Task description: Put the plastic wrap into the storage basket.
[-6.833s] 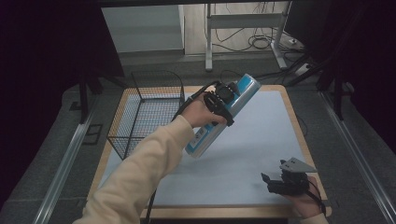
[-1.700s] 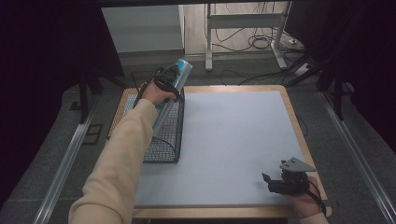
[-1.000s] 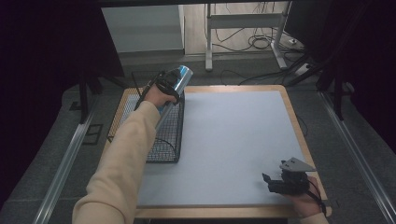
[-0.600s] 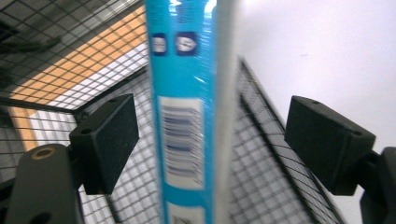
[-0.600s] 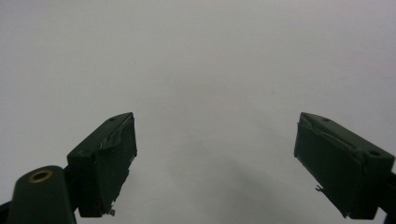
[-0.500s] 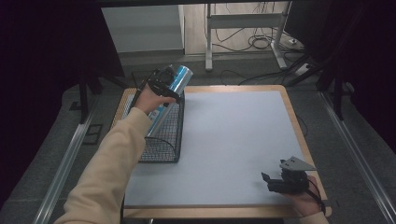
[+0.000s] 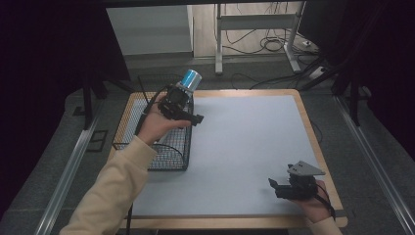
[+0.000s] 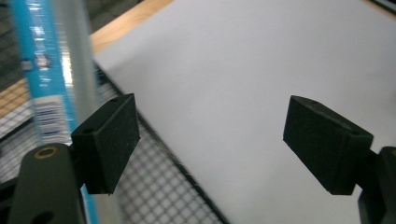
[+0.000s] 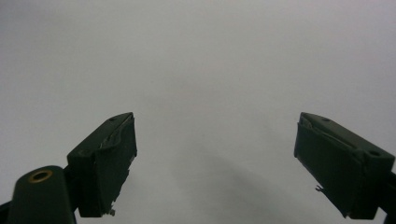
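- The blue tube (image 7: 189, 81) stands tilted in the wire basket (image 7: 128, 122) at the bench's far-left corner.
- The left hand-held gripper (image 7: 195, 118), jaws just opened and empty, sits just beside it.
- The right hand-held gripper (image 7: 275, 186), spread, is well apart.

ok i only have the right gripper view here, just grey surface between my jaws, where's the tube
observer: The tube stands on end in the wire basket on the table's left side, with its top above the rim.
operator: is the left gripper on it
observer: No. The left gripper is open. Its jaws have just been opening and nothing is between them; the tube is just outside one jaw.
operator: and where am i on the table
observer: The right gripper is open at the near right corner of the white mat, well away from the basket.
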### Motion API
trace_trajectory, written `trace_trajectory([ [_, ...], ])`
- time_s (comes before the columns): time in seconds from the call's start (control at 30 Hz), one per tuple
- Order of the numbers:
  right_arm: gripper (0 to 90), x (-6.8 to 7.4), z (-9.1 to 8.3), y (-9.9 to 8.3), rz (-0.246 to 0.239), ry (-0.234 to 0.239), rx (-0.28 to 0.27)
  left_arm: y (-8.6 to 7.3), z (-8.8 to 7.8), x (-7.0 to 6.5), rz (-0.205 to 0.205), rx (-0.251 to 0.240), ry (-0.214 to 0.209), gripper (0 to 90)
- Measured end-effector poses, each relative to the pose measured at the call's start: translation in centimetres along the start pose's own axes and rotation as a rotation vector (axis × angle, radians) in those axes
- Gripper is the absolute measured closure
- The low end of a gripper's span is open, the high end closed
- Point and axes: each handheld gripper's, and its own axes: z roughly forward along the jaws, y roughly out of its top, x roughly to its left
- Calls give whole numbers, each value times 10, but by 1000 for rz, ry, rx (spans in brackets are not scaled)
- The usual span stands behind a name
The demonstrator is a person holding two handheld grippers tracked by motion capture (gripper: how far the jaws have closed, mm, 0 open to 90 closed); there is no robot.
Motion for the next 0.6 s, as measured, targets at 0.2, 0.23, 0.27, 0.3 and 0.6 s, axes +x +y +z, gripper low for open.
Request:
trace_trajectory([
  [0.2,133,2,-6,0,3,-12,-10,-26,1,-35,42,-23,-59,182],
  [0.23,133,3,-6,0,2,-13,-10,-30,1,-40,53,-25,-62,182],
  [0.27,133,3,-7,0,2,-14,-10,-35,2,-44,58,-24,-65,182],
  [0.3,133,3,-7,0,3,-15,-10,-39,3,-48,62,-27,-69,182],
  [0.6,133,3,-6,-1,-4,-19,-12,-77,19,-73,83,0,-114,181],
])
